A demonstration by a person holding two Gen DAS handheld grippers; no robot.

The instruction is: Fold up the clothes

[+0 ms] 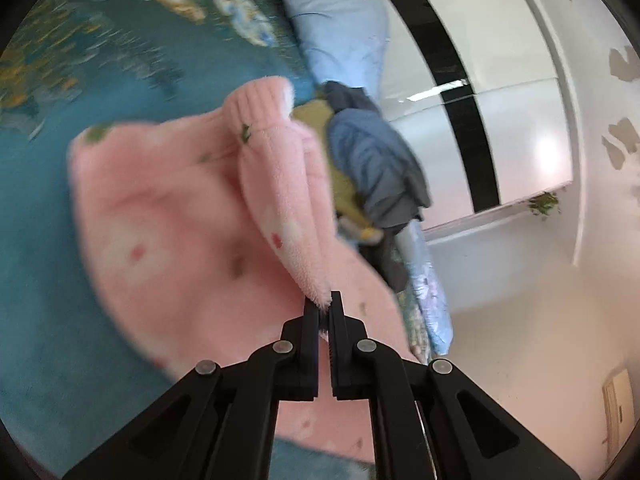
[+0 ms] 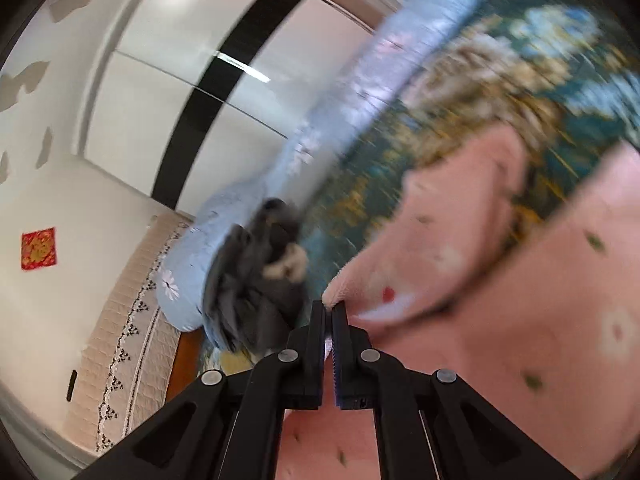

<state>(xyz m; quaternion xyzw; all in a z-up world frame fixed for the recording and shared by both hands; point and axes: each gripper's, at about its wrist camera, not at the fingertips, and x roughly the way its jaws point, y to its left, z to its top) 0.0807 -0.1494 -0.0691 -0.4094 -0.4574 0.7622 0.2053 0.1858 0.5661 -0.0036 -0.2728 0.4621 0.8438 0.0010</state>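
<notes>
A pink fleece garment with small flower prints hangs lifted over the teal bedspread. My left gripper is shut on a fold of the pink garment, near a ribbed cuff. My right gripper is shut on another edge of the same pink garment, which spreads to the right. Both views are motion-blurred.
A heap of grey-blue and olive clothes lies beside a rolled light-blue floral quilt at the bed's edge; the heap and quilt also show in the right wrist view. Beyond are a white wardrobe and white walls.
</notes>
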